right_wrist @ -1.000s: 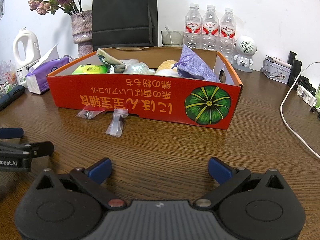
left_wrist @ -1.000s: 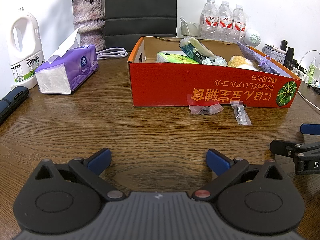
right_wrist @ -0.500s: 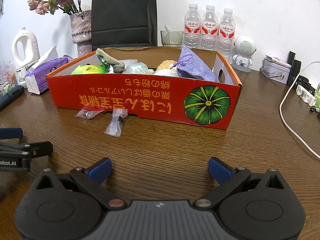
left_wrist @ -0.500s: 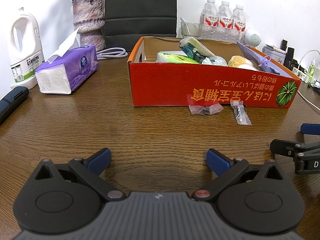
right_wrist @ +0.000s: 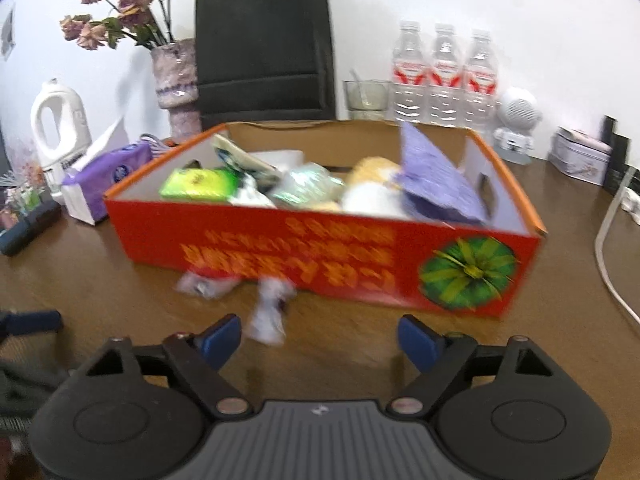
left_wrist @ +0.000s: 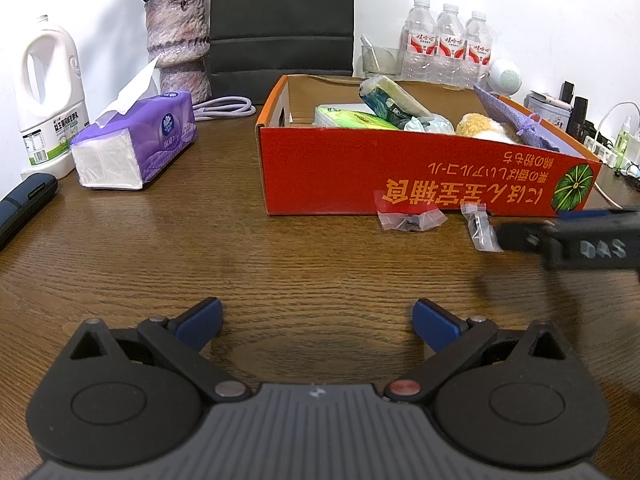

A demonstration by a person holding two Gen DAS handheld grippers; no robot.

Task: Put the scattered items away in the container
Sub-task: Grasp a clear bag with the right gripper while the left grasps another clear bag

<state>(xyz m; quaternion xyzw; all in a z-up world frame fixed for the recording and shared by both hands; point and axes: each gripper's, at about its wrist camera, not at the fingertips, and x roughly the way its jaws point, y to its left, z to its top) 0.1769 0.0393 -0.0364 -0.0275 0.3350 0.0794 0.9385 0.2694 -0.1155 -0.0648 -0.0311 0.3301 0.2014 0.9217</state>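
Cardboard box (left_wrist: 400, 172), glossy red outside and raw brown inside, sits on our wood-grain worktop (left_wrist: 200, 248), packed with a green packet (right_wrist: 200, 185), a fuzzy yellow-white lump (right_wrist: 372, 188) and a lilac cloth pouch (right_wrist: 432, 184). Two crinkly clear plastic bags lie on the worktop against its front wall: a squat one (left_wrist: 408, 220) and a narrow one (left_wrist: 480, 228). Our right gripper (right_wrist: 320, 340), released with blue pads spread, hangs just short of the narrow bag, which lies near its left pad. Our left gripper (left_wrist: 316, 322) is released too, well back from both bags.
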